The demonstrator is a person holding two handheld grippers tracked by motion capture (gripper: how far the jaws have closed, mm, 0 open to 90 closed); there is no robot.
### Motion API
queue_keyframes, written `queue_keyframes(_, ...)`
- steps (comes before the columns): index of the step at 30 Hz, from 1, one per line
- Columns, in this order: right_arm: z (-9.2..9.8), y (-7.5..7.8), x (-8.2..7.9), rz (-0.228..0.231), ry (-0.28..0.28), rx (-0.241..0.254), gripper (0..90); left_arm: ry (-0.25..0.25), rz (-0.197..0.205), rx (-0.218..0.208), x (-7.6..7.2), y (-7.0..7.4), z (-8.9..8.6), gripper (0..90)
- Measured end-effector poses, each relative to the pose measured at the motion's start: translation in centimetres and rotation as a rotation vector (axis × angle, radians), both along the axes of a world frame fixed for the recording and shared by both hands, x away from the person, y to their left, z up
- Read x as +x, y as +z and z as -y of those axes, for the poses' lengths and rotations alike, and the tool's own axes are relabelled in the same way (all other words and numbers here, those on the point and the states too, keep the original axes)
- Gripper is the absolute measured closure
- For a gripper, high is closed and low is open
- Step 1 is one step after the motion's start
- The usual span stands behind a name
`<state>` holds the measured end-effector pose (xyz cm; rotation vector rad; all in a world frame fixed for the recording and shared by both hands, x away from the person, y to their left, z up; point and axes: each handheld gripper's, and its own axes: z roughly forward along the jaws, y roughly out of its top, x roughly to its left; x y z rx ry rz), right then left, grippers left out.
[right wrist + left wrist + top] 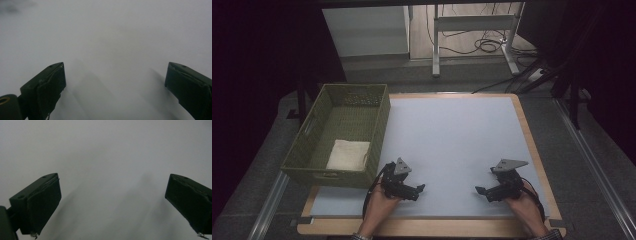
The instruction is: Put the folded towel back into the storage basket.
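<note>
Folded white cloth (348, 154) lies in green basket (312, 172) at counter (452, 135) left edge, just left of left tongs (417, 192); right tongs (482, 192) well apart; both released, jaws wide, nothing held; left hand nearer

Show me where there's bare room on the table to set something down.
The grey mat lies bare from the green basket to its right edge. The near strip between the left tongs and right tongs is tighter. The basket floor is free beyond the folded white cloth.
</note>
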<state>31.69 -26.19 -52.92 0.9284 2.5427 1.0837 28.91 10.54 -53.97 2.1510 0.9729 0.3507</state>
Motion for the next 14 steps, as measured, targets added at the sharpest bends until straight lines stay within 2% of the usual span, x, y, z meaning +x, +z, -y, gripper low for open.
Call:
queue_keyframes(5, -0.41, -0.23, -0.24, 0.03, 0.004, -0.04, 2.8, 0.002, -0.018, 0.035, -0.12, -0.76, 0.19, 0.9)
queue_keyframes(8, -0.71, -0.32, -0.46, 0.05, 0.005, -0.071, 2.7, 0.003, -0.02, 0.034, -0.11, -0.77, 0.19, 1.2)
queue_keyframes(14, -0.67, -0.39, -0.47, 0.049, 0.004, -0.067, 2.7, 0.003, -0.022, 0.033, -0.09, -0.84, 0.18, 0.9)
